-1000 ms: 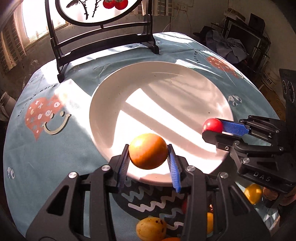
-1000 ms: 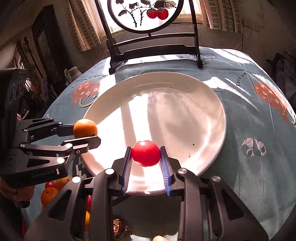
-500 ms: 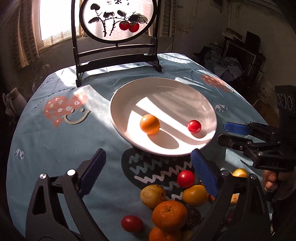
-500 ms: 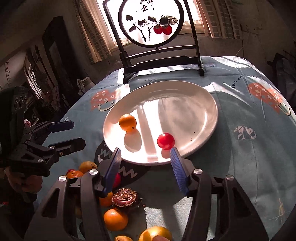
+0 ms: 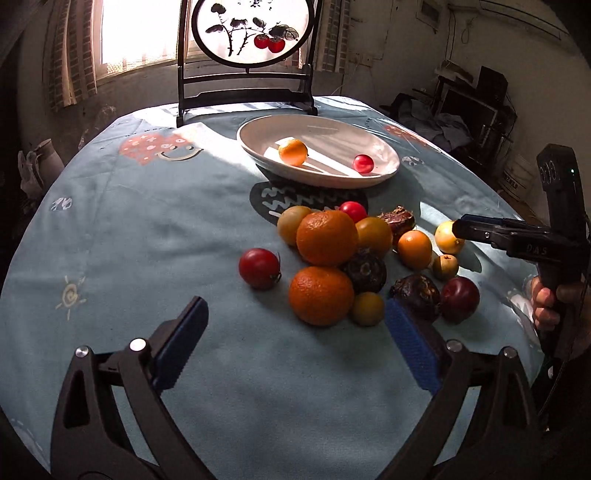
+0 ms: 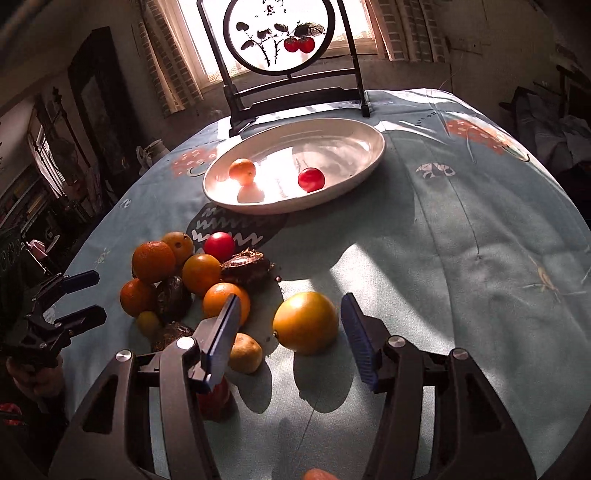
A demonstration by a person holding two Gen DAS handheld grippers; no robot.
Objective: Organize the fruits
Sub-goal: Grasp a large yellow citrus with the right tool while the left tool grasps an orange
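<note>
**Two fruits on the plate, a pile left to sort**

A dim room with a bright window behind a round table under a pale blue printed cloth. A dark-framed decorative screen stands at the table's far edge.

Left wrist view: a white plate sits toward the far edge of the table, holding a small orange and a cherry tomato, well apart from each other. Nearer the middle lies the fruit pile: oranges, yellow and red fruits and some dark, rough ones, all touching or just beside one another. A red tomato lies slightly apart on the pile's left. The left gripper hovers over the near edge, its jaws wide and opening, with nothing between them, probably readying for another pick.

Right wrist view: the plate shows beyond the pile. The right gripper is parted about halfway, its blue pads on either side of a large yellow-orange fruit without pressing it. That fruit looks like the next choice. A person's hand holds the other gripper at the table's left edge.
</note>
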